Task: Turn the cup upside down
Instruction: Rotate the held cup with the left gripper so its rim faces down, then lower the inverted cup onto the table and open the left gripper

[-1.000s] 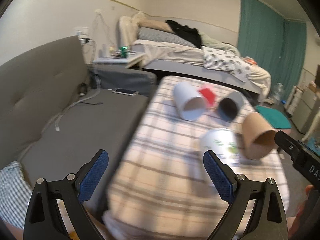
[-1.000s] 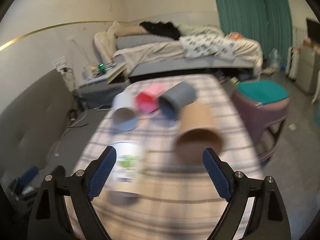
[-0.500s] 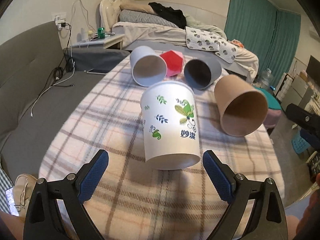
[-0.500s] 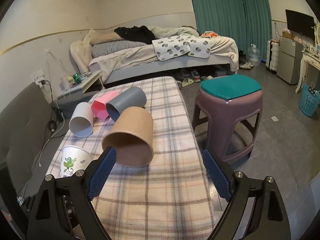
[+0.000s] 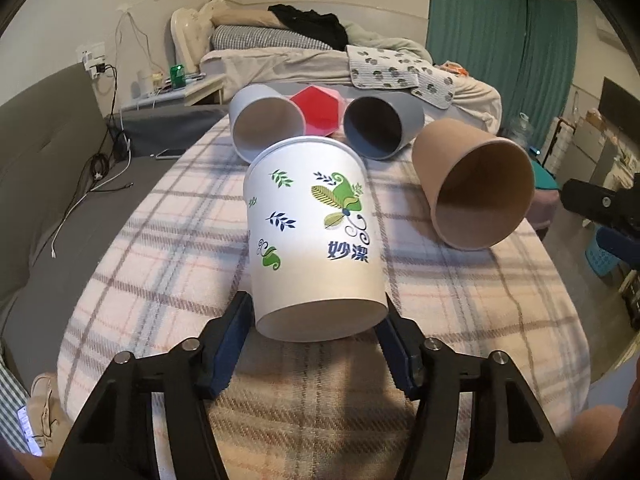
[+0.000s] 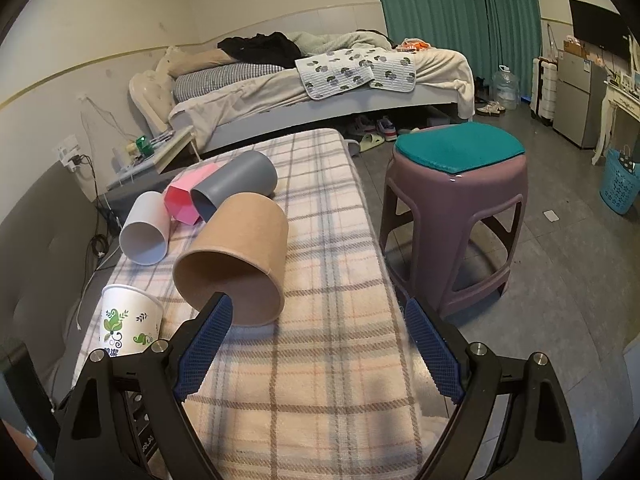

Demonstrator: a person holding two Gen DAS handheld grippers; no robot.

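A white paper cup with green leaf print point(image 5: 312, 236) stands upright on the plaid blanket point(image 5: 460, 300); it also shows in the right wrist view point(image 6: 126, 324). My left gripper point(image 5: 318, 328) has its blue pads against both sides of the cup's base. A brown paper cup point(image 5: 472, 184) lies on its side to the right, mouth toward me, also in the right wrist view point(image 6: 236, 264). My right gripper point(image 6: 316, 340) is open and empty, just in front of the brown cup.
A white cup point(image 5: 264, 120), a pink hexagonal cup point(image 5: 320, 110) and a grey cup point(image 5: 380, 126) lie on their sides behind. A purple stool with a teal cushion point(image 6: 456, 200) stands right of the table. A grey sofa point(image 5: 44, 168) is to the left.
My left gripper moved forward and closed on the base of the white printed cup. The right gripper moved closer to the brown cup and stayed open.
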